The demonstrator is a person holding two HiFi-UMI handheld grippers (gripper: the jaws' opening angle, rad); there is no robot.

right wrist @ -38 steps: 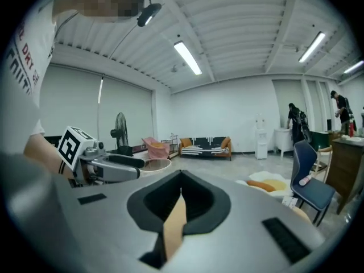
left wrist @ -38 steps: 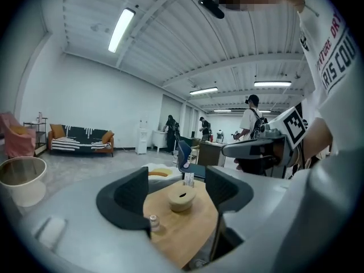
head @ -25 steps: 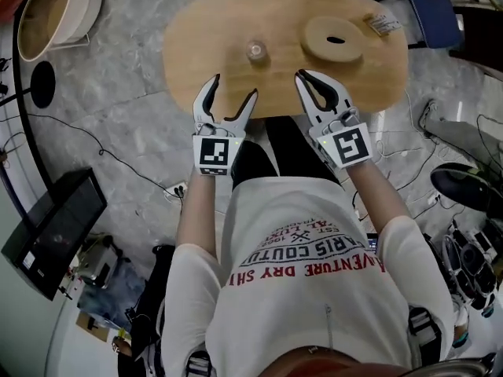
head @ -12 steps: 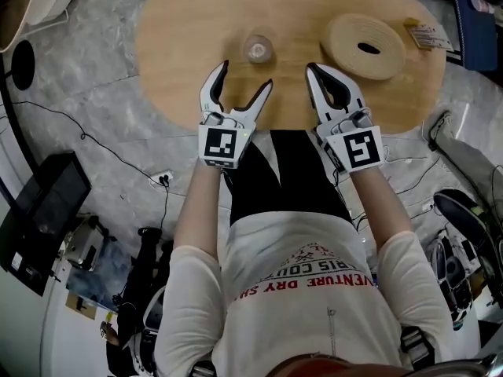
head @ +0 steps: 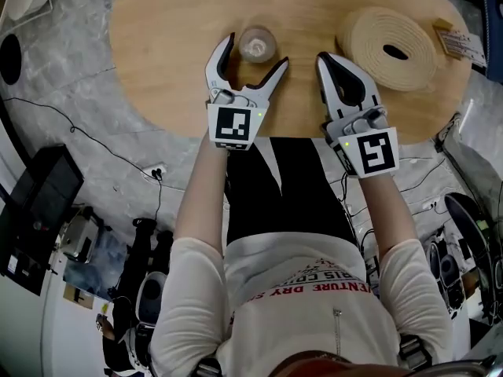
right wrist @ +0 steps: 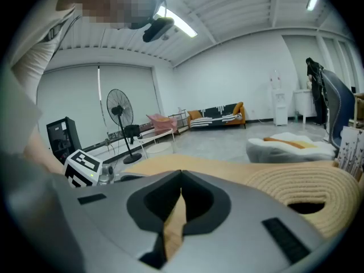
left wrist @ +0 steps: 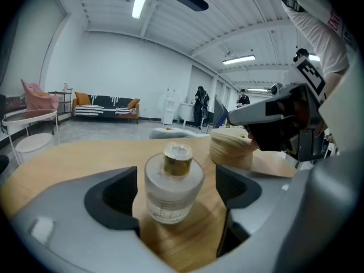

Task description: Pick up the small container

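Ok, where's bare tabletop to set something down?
Widest bare patch: the left end of the table, between the bottle and the left rim. A narrower gap lies between the bottle and the coil, beyond the right hand-held gripper. The right end is crowded: coil and card fill it.

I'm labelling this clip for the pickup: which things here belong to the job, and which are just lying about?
Belongs to the job:
- small container, upright on the table
- left gripper, jaws opening, container between them, not clamped

Lying about:
- woven coil
- small card
- right gripper, shut, empty
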